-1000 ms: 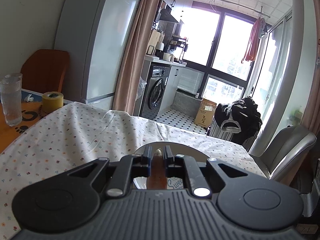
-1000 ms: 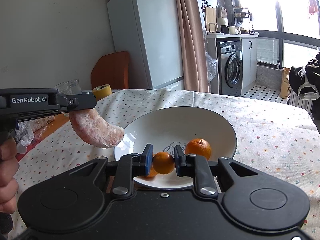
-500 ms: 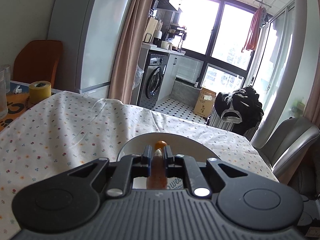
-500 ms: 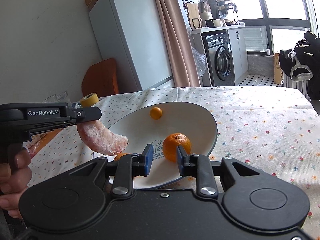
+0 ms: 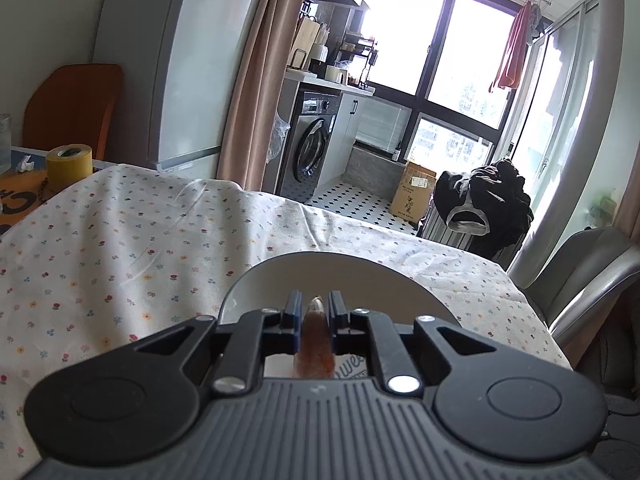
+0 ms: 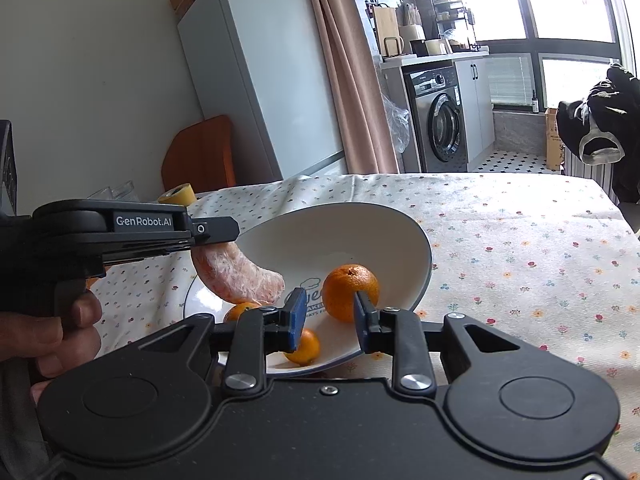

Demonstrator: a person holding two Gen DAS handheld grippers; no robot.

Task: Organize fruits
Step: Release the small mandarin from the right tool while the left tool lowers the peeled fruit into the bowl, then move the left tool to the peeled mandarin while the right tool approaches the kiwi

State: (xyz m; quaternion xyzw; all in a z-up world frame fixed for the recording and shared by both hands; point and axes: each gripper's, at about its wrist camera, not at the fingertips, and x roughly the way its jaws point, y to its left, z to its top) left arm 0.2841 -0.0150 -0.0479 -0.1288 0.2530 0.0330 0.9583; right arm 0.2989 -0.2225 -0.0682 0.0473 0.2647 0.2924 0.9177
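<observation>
Over the near left rim of the white plate (image 6: 416, 240) hangs a peeled pink citrus segment (image 6: 240, 276), pinched by one end in the left gripper (image 5: 313, 322) and not yet set down. Three oranges already lie on the plate: a large orange (image 6: 350, 292) framed by the empty, parted fingers of the right gripper (image 6: 328, 322), and two small oranges (image 6: 306, 346) nearer. Judging by this, placing the segment is what remains; no other loose fruit shows on the floral tablecloth (image 6: 520, 264).

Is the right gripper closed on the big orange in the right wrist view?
No: the right gripper is open, and the big orange rests in the white bowl behind its fingers.
</observation>
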